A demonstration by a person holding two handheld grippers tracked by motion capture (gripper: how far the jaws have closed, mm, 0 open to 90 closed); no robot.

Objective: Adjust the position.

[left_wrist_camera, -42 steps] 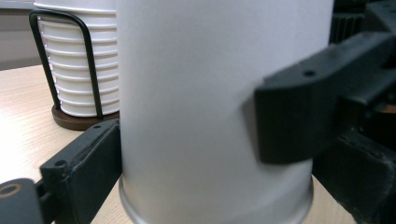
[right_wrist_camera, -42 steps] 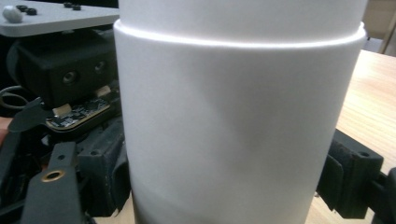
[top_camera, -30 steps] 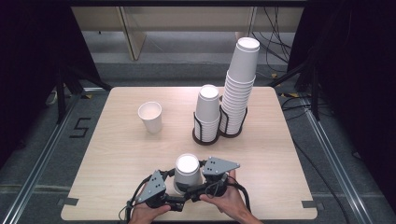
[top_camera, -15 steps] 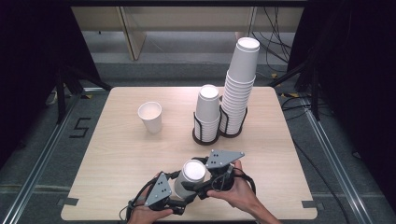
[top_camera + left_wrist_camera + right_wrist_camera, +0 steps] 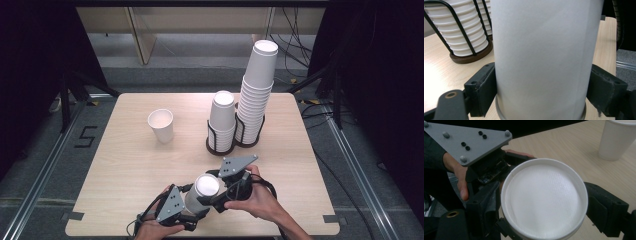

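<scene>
Inverted paper cups, nested at the frame's bottom centre: left gripper, jaws just closing, pinches the lower cup; right gripper clasps the top one. Pull straight apart, without crushing

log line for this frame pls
left gripper: shut on inverted cup | right gripper: grips its base | upright cup: apart

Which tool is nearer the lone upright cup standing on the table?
Left. The left tool sits below the lone cup, slightly right; the right tool is farther right. Both grip the upturned cup.
</scene>
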